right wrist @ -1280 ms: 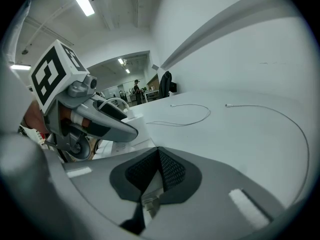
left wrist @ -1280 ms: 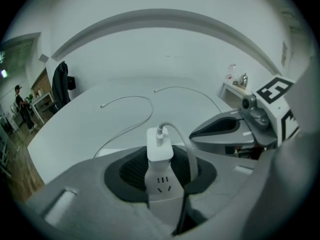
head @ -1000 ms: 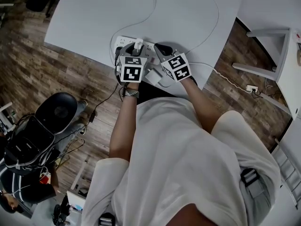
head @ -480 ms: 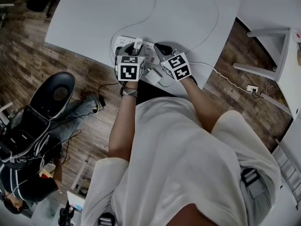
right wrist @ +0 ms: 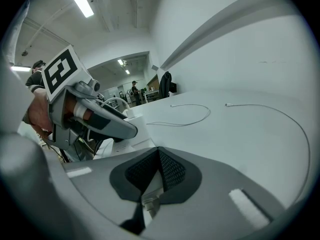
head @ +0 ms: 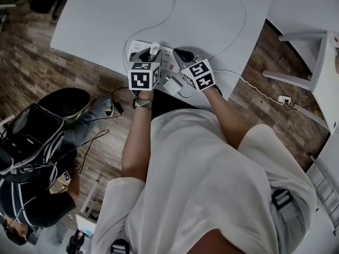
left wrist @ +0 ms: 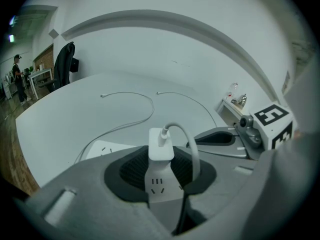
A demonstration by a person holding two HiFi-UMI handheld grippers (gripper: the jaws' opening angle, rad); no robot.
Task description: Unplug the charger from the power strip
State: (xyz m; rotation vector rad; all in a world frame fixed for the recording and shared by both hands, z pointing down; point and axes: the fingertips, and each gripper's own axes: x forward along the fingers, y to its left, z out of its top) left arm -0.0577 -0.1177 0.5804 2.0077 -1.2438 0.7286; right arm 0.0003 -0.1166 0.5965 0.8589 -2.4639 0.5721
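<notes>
White counter [head: 212, 9] carries the power strip [head: 136, 45], my right hand-held gripper [right wrist: 159, 156] pinching its end; the left hand-held gripper [left wrist: 162, 159] clamps the charger [left wrist: 161, 143] plugged into it. Light, rigid, slick plastic, I judge: grip its flat sides.

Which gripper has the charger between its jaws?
The left gripper: its jaws close on the white charger standing in the power strip, cable arching from its top. The right gripper pinches only a white piece low down, no charger.
</notes>
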